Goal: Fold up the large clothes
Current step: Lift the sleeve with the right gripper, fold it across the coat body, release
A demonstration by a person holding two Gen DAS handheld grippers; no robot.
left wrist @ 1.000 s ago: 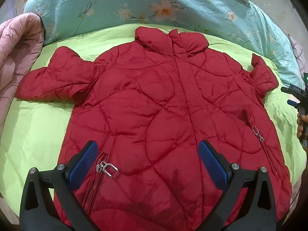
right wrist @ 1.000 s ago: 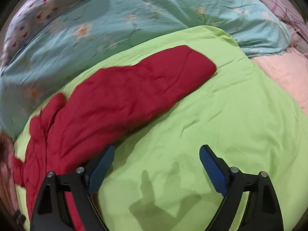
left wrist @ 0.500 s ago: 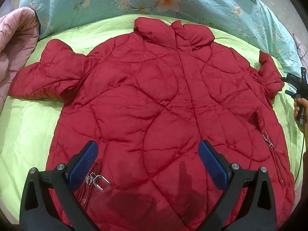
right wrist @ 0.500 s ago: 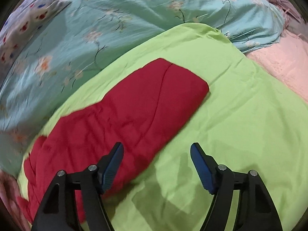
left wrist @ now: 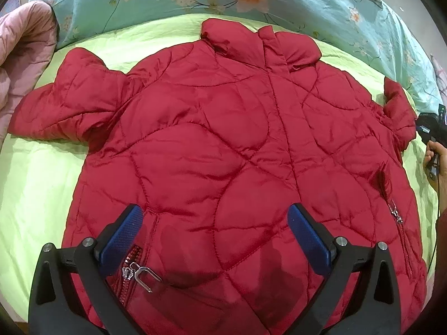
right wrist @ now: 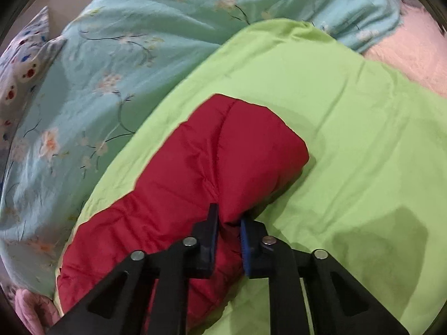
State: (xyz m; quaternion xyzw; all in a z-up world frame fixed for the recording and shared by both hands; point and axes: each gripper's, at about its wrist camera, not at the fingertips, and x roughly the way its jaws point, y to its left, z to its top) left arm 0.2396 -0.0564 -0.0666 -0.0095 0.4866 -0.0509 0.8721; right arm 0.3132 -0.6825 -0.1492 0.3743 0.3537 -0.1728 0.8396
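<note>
The left gripper (left wrist: 213,237) hangs over the hem end of the red jacket (left wrist: 229,150), jaws spread wide with nothing between them; a zip pull (left wrist: 141,273) shows just inside its seven o'clock finger. The jacket lies front up and spread flat on the green sheet (left wrist: 36,189) of the bed, collar away at twelve o'clock, one sleeve out toward nine o'clock and the other toward three.

In the right wrist view, the right gripper (right wrist: 227,220) has just been closing, and its jaws now pinch a fold of the right sleeve (right wrist: 223,153) a little short of the cuff, which points toward one o'clock. In the left wrist view that gripper sits at the three o'clock edge with a hand (left wrist: 435,153) on its grip.

Beyond the jacket a floral teal quilt (left wrist: 293,2) runs across twelve o'clock, with pink bedding (left wrist: 22,44) at ten.

The step in hand looks like the first fold: taking the right sleeve. The next move would call for lifting that sleeve and carrying it across the chest toward the zip line, keeping the pinch firm because the padded cloth is slippery, while the left gripper could press the body down or take the other sleeve.
</note>
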